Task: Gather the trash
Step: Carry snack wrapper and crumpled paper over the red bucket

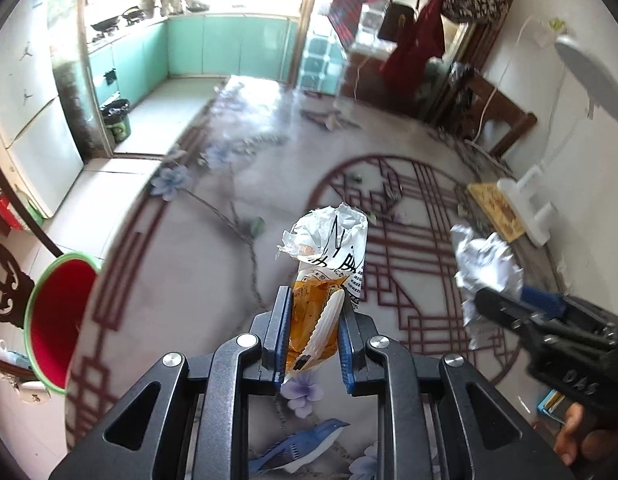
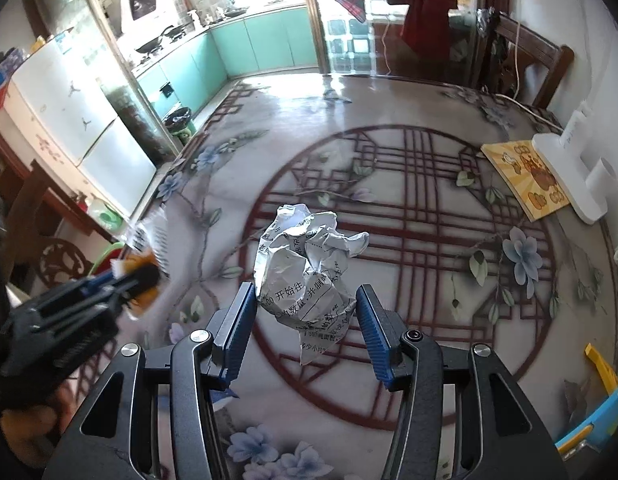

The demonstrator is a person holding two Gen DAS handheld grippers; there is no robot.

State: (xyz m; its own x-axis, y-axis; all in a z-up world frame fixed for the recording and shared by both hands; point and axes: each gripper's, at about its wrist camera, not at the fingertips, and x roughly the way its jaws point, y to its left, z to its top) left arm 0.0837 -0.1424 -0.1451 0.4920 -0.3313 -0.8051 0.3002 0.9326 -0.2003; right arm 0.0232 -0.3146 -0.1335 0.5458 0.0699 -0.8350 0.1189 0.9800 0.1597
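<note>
Left gripper (image 1: 314, 322) has its blue pads (image 1: 283, 320) pressed narrowly on an orange-and-white snack wrapper (image 1: 325, 280), which stands up between them above the patterned table (image 1: 213, 280), while the red bin with a green rim (image 1: 57, 320) sits just past the table's left edge. Right gripper (image 2: 307, 320) is wider apart but clamps a crumpled printed paper ball (image 2: 305, 268) over the table's red lattice circle; a white stand (image 2: 569, 176) rests on a yellow card (image 2: 517, 180) near the table's right side.
</note>
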